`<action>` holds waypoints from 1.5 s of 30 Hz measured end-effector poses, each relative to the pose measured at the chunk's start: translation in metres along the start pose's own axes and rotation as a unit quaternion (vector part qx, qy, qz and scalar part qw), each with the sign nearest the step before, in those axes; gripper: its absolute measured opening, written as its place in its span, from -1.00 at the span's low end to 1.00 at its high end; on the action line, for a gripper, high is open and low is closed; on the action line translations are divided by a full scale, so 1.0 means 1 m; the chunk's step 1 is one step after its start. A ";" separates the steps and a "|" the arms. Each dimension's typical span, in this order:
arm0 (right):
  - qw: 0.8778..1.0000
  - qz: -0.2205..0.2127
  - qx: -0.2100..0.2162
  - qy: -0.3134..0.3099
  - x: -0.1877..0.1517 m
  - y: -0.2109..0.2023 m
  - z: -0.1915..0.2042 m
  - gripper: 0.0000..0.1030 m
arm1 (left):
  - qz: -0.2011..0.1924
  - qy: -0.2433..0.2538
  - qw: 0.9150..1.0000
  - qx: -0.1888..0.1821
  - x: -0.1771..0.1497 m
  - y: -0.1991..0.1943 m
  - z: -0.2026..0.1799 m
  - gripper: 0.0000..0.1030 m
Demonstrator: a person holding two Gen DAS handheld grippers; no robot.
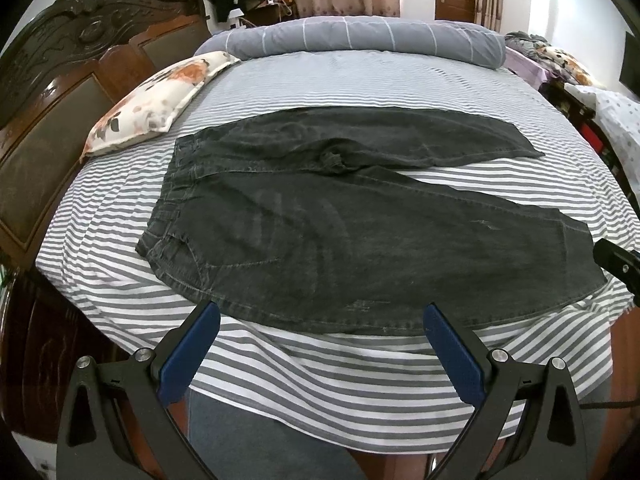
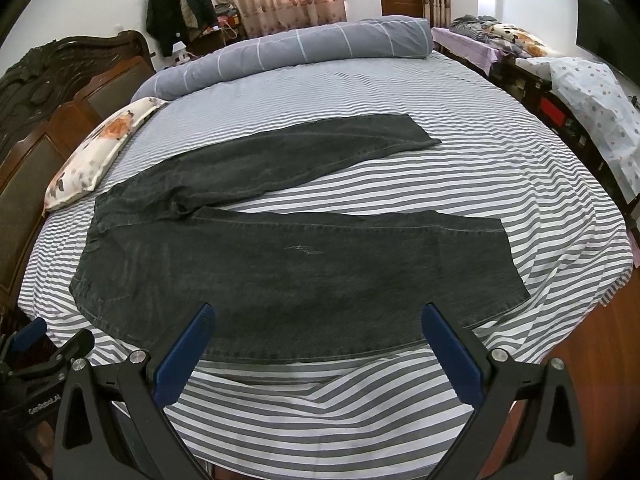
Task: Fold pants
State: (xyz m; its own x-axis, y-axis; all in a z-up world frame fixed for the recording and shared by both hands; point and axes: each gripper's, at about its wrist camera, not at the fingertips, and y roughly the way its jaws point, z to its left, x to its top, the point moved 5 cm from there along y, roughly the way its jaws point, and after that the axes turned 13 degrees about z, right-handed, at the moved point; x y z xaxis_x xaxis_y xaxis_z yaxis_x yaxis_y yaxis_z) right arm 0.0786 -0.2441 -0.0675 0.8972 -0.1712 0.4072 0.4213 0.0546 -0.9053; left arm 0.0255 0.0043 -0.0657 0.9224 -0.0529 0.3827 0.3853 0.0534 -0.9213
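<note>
Dark grey jeans (image 1: 320, 232) lie flat on the striped bed sheet (image 1: 340, 76), waistband to the left, both legs spread to the right with a gap between them. They show the same way in the right wrist view (image 2: 288, 276). My left gripper (image 1: 322, 316) is open and empty, held above the near edge of the near leg, closer to the waist. My right gripper (image 2: 318, 316) is open and empty, above the near edge of the same leg, closer to the hem. The left gripper's body shows at the lower left of the right wrist view.
A floral pillow (image 1: 156, 96) lies left of the waistband by the dark wooden headboard (image 1: 60, 92). A rolled grey duvet (image 1: 360, 38) lies along the far edge. The sheet (image 2: 320, 400) hangs over the near bed edge. Cluttered furniture (image 2: 580, 92) stands to the right.
</note>
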 end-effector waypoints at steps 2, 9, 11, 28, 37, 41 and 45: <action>1.000 0.001 0.001 0.000 -0.001 0.000 0.000 0.99 | 0.001 0.000 1.000 0.000 0.000 0.001 0.000 0.96; 1.000 0.002 0.003 -0.002 -0.001 0.001 0.001 0.99 | 0.003 -0.003 1.000 0.001 -0.001 0.004 0.003 0.96; 1.000 0.003 0.003 -0.002 -0.001 0.002 0.001 0.99 | 0.003 -0.003 1.000 0.002 -0.001 0.005 0.004 0.96; 0.998 -0.031 0.062 -0.006 0.003 -0.005 0.002 0.99 | 0.008 -0.023 1.000 0.008 0.003 0.019 0.025 0.95; 0.993 -0.060 0.096 -0.019 0.009 -0.006 0.012 0.99 | 0.013 -0.067 0.998 0.014 0.032 0.043 0.094 0.46; 0.994 -0.038 0.097 -0.024 0.021 0.006 0.022 0.99 | 0.017 -0.103 0.995 0.005 0.061 0.054 0.147 0.23; 0.995 -0.019 0.090 -0.041 0.034 0.018 0.036 0.99 | 0.005 -0.121 0.993 -0.014 0.094 0.064 0.191 0.13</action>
State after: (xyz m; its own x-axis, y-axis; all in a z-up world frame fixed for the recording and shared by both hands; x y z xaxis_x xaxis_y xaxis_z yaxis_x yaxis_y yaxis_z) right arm 0.1213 -0.2131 -0.0652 0.8849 -0.0963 0.4558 0.4653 0.2269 -0.8555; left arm 0.1428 0.1931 -0.0757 0.9067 0.1894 0.3768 0.3790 0.0258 -0.9250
